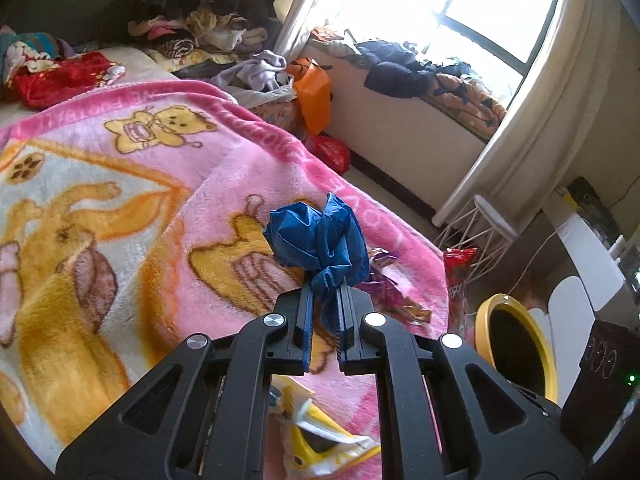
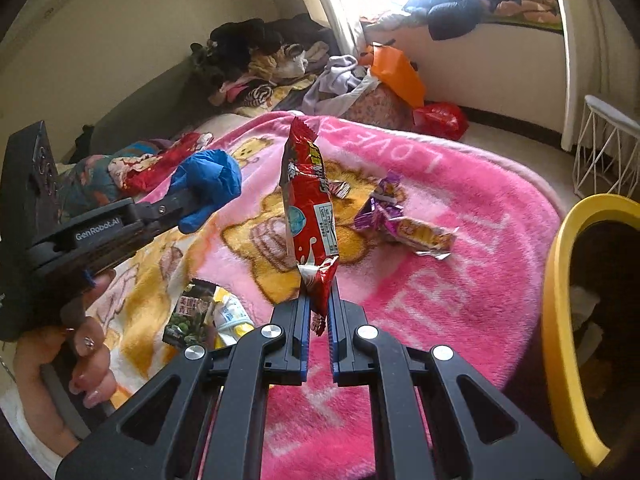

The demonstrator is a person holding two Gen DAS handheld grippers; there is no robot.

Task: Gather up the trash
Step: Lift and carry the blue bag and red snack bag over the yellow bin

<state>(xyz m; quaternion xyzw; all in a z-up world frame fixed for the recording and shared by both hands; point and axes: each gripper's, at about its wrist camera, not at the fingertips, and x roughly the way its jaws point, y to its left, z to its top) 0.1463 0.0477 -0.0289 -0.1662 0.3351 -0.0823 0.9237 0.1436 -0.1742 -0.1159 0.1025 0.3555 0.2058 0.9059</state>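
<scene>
My left gripper [image 1: 325, 288] is shut on a crumpled blue wad [image 1: 320, 240], held above the pink blanket [image 1: 140, 184]. From the right wrist view the same left gripper [image 2: 188, 202] and blue wad [image 2: 208, 184] hang at the left, a hand [image 2: 86, 360] on the handle. My right gripper [image 2: 318, 292] is shut on the bottom of a red snack packet [image 2: 308, 208] that stands upright above the blanket [image 2: 440, 300]. A purple wrapper [image 2: 400, 216] lies on the blanket beyond it. A yellow-rimmed bin [image 2: 560, 320] stands at the right; the bin [image 1: 516, 344] also shows in the left wrist view.
A green packet and a yellow-white wrapper [image 2: 208, 316] lie on the blanket near the left gripper. Clothes [image 2: 260, 60] are piled at the bed's far end. An orange bag [image 2: 396, 72] and a red bag [image 2: 440, 120] sit by the wall. A white wire stand [image 2: 604, 152] is at right.
</scene>
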